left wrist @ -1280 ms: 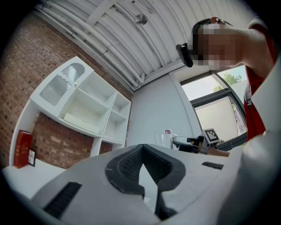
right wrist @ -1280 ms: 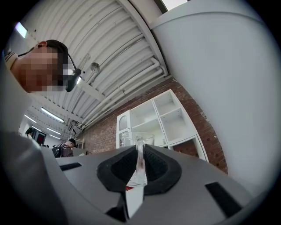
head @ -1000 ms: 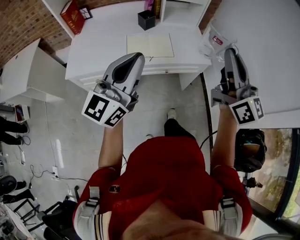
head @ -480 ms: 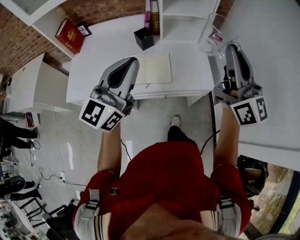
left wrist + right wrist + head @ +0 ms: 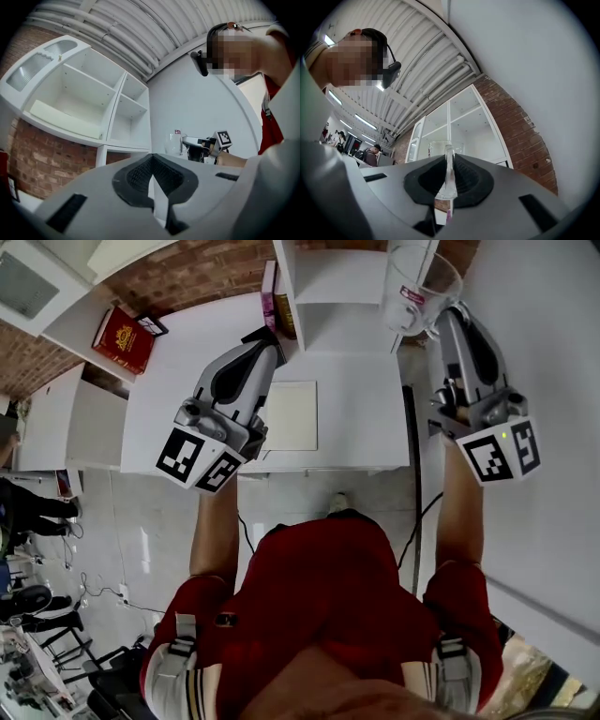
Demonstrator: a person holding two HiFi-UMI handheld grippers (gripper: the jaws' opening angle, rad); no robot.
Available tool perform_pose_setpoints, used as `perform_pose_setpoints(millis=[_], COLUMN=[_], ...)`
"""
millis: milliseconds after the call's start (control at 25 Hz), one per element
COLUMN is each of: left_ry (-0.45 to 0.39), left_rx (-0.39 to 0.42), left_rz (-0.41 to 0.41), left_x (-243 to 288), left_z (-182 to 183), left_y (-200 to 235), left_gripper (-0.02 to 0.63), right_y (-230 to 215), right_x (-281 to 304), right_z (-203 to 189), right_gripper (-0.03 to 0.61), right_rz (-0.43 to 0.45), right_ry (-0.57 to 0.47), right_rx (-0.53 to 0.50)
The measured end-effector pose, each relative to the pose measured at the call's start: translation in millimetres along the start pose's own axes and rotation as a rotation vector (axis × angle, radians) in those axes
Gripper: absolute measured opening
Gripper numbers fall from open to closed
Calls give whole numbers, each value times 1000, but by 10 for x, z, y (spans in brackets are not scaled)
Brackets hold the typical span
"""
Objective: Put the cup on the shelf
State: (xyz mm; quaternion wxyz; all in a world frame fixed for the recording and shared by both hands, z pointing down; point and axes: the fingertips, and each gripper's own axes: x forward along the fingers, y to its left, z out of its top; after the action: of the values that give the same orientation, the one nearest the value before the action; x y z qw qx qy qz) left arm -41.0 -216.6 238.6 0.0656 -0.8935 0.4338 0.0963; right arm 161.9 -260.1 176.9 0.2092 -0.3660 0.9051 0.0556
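A clear glass cup (image 5: 412,282) with a small red label hangs in the air at the top right of the head view, in front of the white shelf unit (image 5: 328,282). My right gripper (image 5: 448,317) is shut on it. In the right gripper view the pads (image 5: 466,180) pinch the cup's glass edge (image 5: 449,171), with the open shelf compartments (image 5: 461,126) straight ahead. My left gripper (image 5: 269,351) hovers over the white desk, shut with nothing in it (image 5: 151,180). The left gripper view shows the cup (image 5: 175,143) beside the shelf (image 5: 93,103).
A white desk (image 5: 361,418) below carries a pale notebook (image 5: 292,415) and a red book (image 5: 117,329). Upright books (image 5: 272,296) stand against the shelf unit's side. A white wall (image 5: 553,352) runs along the right. People stand at the far left (image 5: 19,507).
Both grippers have moved forward toward the shelf unit, and the cup has travelled with the right one. The desk and shelf now lie closer under the grippers.
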Motion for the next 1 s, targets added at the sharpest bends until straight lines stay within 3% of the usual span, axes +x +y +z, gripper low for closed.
perform_pose_setpoints(millis=[320,1000], left_ry=[8,-58], left_rx=[0,-37], left_rz=[-19,-138], left_x=[397,468], left_z=[-45,-62], left_y=[224,869], left_gripper=[6,6], right_y=[-338,-536], right_x=[456,1666], right_z=[54,370], right_gripper=[26,26], right_rz=[21,-10], right_ry=[-7,-21], right_rx=[32,33])
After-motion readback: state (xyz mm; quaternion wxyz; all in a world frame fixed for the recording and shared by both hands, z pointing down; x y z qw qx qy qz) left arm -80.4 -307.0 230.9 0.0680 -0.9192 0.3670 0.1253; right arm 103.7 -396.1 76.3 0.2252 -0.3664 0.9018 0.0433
